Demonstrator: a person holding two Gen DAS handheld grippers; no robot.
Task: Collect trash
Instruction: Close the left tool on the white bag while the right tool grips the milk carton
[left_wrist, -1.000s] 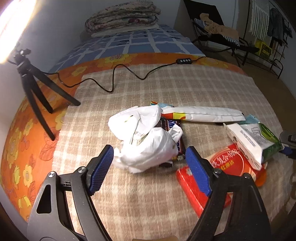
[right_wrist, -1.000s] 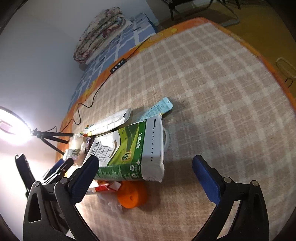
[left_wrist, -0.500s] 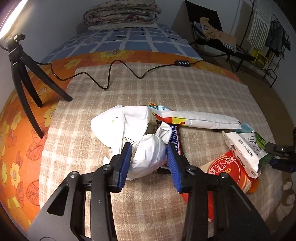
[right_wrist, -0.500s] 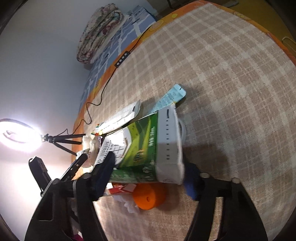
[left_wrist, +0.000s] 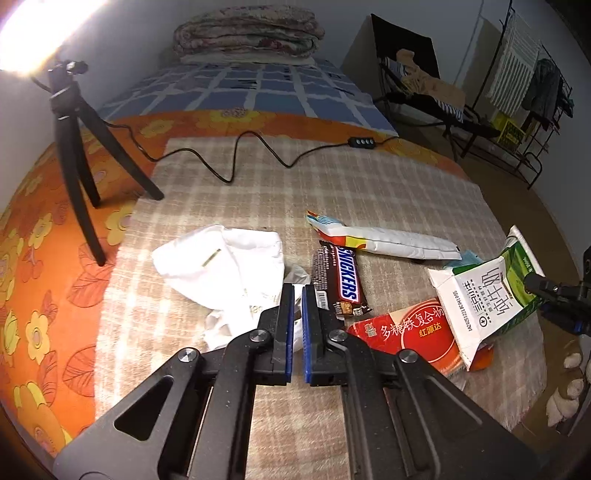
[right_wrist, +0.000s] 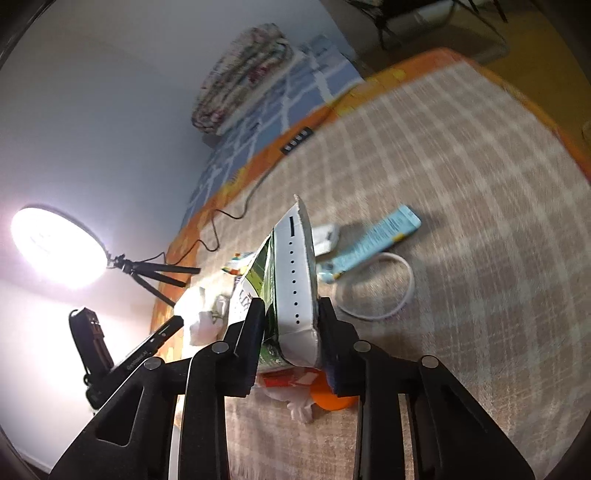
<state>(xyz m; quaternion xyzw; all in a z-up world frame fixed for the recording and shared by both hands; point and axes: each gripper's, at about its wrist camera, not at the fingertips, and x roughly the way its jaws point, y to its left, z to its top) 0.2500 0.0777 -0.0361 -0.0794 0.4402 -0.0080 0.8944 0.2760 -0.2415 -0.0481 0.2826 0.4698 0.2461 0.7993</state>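
Note:
My left gripper (left_wrist: 297, 295) is shut on a fold of the crumpled white plastic bag (left_wrist: 225, 264) on the checked cloth. Beside it lie a Snickers wrapper (left_wrist: 341, 282), a long white snack packet (left_wrist: 384, 242) and a red box (left_wrist: 410, 334). My right gripper (right_wrist: 291, 315) is shut on the green-and-white milk carton (right_wrist: 293, 288) and holds it tilted above the cloth; the carton also shows in the left wrist view (left_wrist: 487, 291). An orange cap (right_wrist: 328, 400) lies under it.
A light-blue wrapper (right_wrist: 376, 236) and a white cord loop (right_wrist: 384, 291) lie right of the carton. A ring light on a black tripod (left_wrist: 74, 147) stands at the left with its cable (left_wrist: 236, 162) across the cloth. A folded quilt (left_wrist: 247, 33) lies on the bed behind.
My left gripper closed from wide open onto the white bag. My right gripper closed on the milk carton and lifted it off the cloth, tilting it.

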